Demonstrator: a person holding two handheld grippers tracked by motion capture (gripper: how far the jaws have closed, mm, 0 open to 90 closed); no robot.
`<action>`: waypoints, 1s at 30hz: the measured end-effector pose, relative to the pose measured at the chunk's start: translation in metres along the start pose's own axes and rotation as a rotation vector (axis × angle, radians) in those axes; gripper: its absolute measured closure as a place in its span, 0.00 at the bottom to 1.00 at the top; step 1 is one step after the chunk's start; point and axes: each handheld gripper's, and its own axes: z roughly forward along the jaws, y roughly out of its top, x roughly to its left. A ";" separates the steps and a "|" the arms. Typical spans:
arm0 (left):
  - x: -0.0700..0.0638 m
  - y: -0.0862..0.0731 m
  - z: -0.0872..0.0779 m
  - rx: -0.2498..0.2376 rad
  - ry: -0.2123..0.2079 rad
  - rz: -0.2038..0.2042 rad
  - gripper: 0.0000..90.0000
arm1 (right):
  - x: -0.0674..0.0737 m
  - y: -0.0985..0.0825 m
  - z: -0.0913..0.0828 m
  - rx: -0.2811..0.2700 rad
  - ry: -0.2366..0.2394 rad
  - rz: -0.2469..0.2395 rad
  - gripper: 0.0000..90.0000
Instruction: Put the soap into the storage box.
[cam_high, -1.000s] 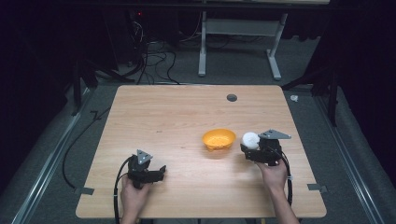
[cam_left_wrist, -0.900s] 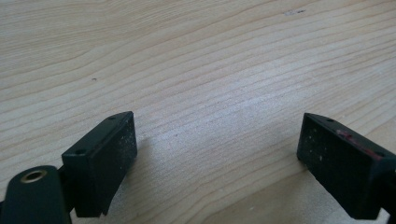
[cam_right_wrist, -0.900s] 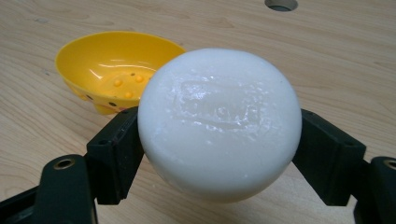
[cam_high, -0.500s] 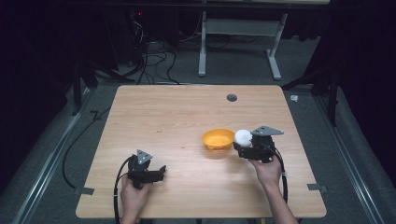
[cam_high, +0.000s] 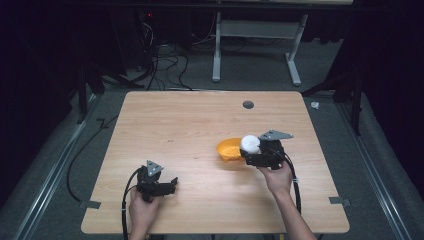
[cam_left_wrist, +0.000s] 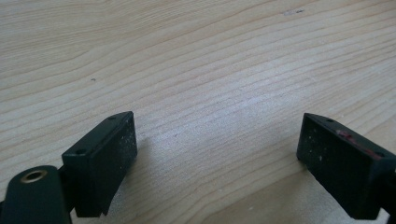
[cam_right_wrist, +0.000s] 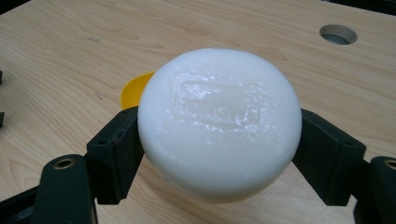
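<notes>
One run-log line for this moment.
right gripper: shut on white ball, at orange bowl | left gripper: open, on table

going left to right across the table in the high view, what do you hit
left gripper → orange bowl → white round object held in the right gripper

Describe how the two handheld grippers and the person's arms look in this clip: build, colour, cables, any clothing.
Both tools are black. The left gripper and the right gripper each carry a grey three-cornered plate on top and trail a black cable looping back toward the person. The jaws end in blocky, flat-faced black pads, speckled with pale dust, with a brass-coloured rivet at the jaw arm. Forearms are bare; no sleeves or gloves.
</notes>
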 end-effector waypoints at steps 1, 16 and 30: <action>0.000 0.000 0.000 0.000 0.000 0.000 0.14 | 0.000 0.000 0.000 0.000 0.000 0.000 0.26; 0.000 0.000 0.000 0.000 -0.002 0.001 0.14 | 0.010 0.012 0.026 0.046 0.034 -0.012 0.26; 0.000 0.000 0.000 0.000 -0.002 0.002 0.14 | 0.010 0.011 0.049 0.088 0.026 0.003 0.26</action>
